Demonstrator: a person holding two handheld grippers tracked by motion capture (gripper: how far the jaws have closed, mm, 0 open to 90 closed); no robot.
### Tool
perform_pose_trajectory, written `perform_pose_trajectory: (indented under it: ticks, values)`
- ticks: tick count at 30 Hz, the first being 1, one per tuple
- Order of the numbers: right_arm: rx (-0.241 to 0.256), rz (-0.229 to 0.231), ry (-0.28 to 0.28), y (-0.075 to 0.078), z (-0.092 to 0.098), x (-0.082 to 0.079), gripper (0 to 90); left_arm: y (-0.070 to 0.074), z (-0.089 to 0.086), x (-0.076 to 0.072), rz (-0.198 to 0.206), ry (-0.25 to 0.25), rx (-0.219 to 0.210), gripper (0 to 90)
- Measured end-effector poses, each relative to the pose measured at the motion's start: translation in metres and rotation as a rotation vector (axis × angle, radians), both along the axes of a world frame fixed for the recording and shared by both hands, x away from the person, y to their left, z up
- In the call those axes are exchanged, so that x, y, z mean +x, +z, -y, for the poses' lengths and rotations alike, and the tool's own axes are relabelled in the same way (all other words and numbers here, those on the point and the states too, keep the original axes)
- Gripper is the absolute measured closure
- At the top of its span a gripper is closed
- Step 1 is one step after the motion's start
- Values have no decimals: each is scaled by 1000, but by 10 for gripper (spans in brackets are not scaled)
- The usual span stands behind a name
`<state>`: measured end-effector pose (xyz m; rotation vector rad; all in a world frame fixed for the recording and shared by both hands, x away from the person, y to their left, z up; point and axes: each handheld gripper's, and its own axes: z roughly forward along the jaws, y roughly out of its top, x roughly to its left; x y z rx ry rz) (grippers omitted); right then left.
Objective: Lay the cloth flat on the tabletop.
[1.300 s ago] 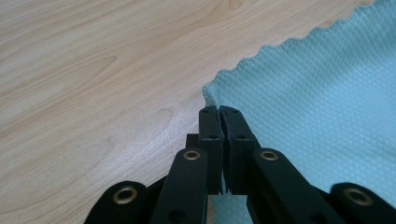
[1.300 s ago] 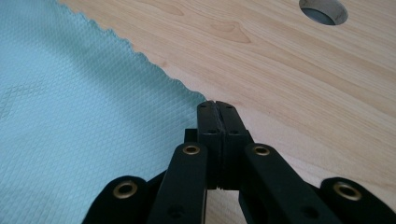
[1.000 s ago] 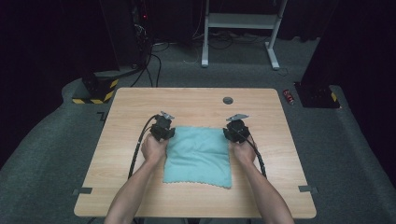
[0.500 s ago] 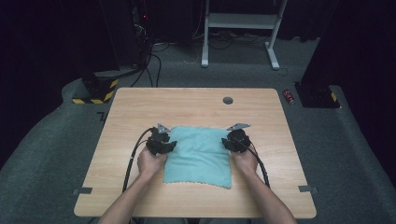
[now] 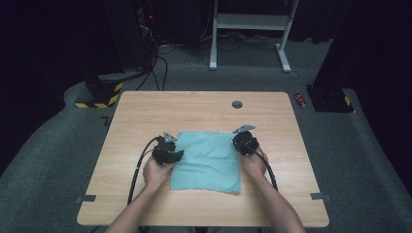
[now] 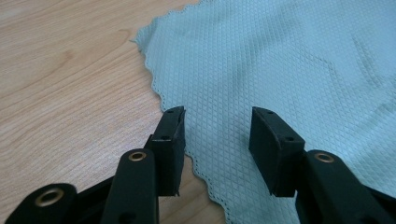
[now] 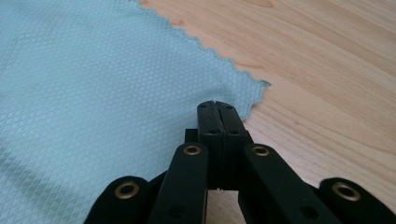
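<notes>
A teal waffle-weave cloth (image 5: 206, 160) lies flat on the wooden table (image 5: 204, 109). My left gripper (image 5: 176, 154) is at the cloth's left edge, near the far-left corner. In the left gripper view it (image 6: 217, 128) is open, one jaw over bare wood by the scalloped edge and the other over the cloth (image 6: 280, 60). My right gripper (image 5: 243, 141) is at the right edge, just short of the far-right corner. In the right gripper view it (image 7: 217, 108) is shut, with the cloth (image 7: 93, 84) puckered at its tips, so it appears to pinch the edge.
A small dark round grommet (image 5: 237, 104) sits in the table near its far edge. A red can (image 5: 300, 100) lies on the carpet off the far right corner. Cables and a white desk frame (image 5: 250, 22) stand beyond the table.
Both grippers have drawn back toward the person from the cloth's far corners and dropped low onto its side edges. The cloth itself has not shifted.
</notes>
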<state>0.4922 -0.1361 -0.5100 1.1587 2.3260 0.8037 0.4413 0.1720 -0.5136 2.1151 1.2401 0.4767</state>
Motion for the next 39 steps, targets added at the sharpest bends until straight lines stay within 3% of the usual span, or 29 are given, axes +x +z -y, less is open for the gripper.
perform_pose_trajectory:
  ticks: [5,7,9,14,19,23,24,33,39]
  values:
    - [12,-6,-13,-2,4,3,893,2,1,-1,-3,-3,7,552]
    - [24,-8,-21,-1,4,2,828,5,0,-4,2,-9,-1,550]
    - [67,-16,-10,5,6,-3,791,10,-2,-9,12,-15,-10,549]
    - [90,0,73,18,3,-33,758,19,-5,-28,15,-44,-28,533]
    - [92,7,113,17,11,-69,755,20,-10,-52,4,-66,-21,534]
    - [92,3,129,13,18,-93,759,17,-16,-71,-13,-55,-58,538]
    - [93,3,136,12,20,-99,758,16,-16,-75,-16,-57,-50,542]
    - [77,7,174,5,23,-133,739,14,-15,-102,-14,-77,-34,629]
    - [85,6,180,1,25,-147,732,12,-8,-111,-18,-109,-9,679]
